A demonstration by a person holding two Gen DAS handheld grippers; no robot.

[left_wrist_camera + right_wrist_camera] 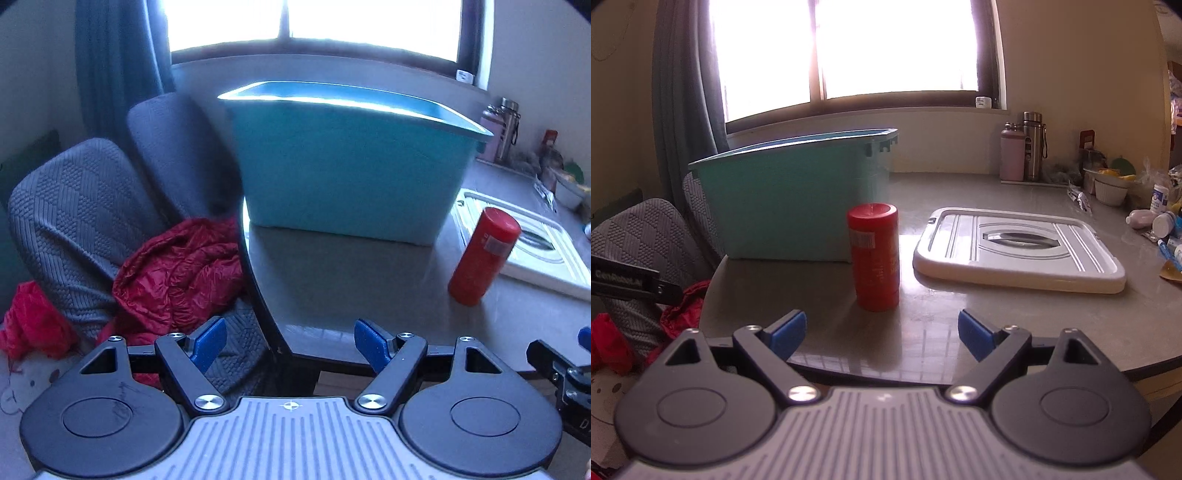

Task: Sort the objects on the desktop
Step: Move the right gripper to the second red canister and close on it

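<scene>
Near the worktop's front edge, red canister (874, 256) stands upright just beside the lidless teal bin (798, 192), lid (1019, 245) flat alongside. Right hand-held gripper (882, 332) is agape and empty, lined up on the canister; left hand-held gripper (290, 345) likewise empty, over the worktop's left corner.

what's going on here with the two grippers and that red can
A person holds two grippers over the near edge of a grey table, both open and empty. The right gripper faces an upright red canister. A teal bin stands open behind it, its white lid flat beside it. The left gripper faces the bin. Nothing is picked up yet.
</scene>
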